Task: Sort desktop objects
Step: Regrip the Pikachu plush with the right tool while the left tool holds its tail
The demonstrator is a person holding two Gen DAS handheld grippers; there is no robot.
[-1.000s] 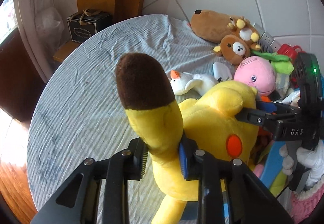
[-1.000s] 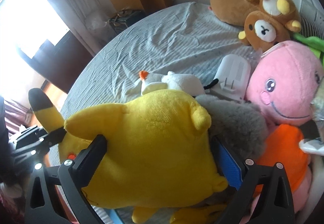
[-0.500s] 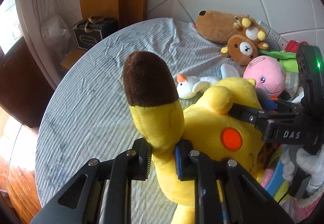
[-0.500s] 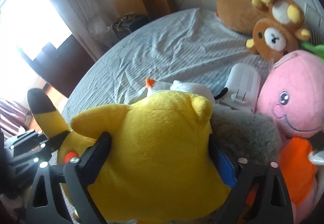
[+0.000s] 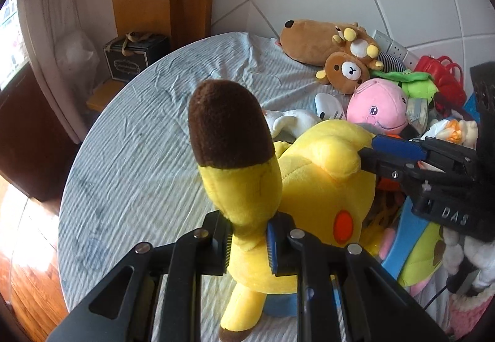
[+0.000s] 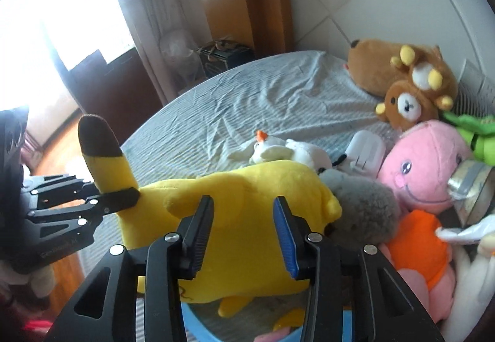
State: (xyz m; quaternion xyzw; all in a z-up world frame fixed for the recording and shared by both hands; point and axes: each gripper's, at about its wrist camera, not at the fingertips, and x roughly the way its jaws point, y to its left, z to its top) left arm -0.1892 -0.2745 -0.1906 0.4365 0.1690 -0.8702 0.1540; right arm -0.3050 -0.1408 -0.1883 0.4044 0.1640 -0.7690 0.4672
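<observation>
A yellow plush toy (image 5: pixel 318 184) with a brown-tipped ear (image 5: pixel 225 122) and an orange cheek spot is held above the round table. My left gripper (image 5: pixel 249 241) is shut on the base of that ear. It also shows at the left of the right wrist view (image 6: pixel 120 198). My right gripper (image 6: pixel 243 227) is open, its fingers a little apart above the plush's back (image 6: pixel 247 193), not pinching it. In the left wrist view its fingers (image 5: pixel 393 153) lie against the plush's top.
The table (image 5: pixel 148 138) has a striped blue-white cloth. Plush toys crowd its right side: pink (image 5: pixel 377 107), brown bears (image 5: pixel 346 70), white duck (image 6: pixel 278 150), grey (image 6: pixel 359 206), orange (image 6: pixel 417 237). A blue basin rim (image 6: pixel 198 323) lies below. A dark box (image 5: pixel 133 57) sits beyond the edge.
My right gripper has let go of the plush body, narrowed and pulled back above it. The left gripper keeps the ear and has lifted the plush higher.
</observation>
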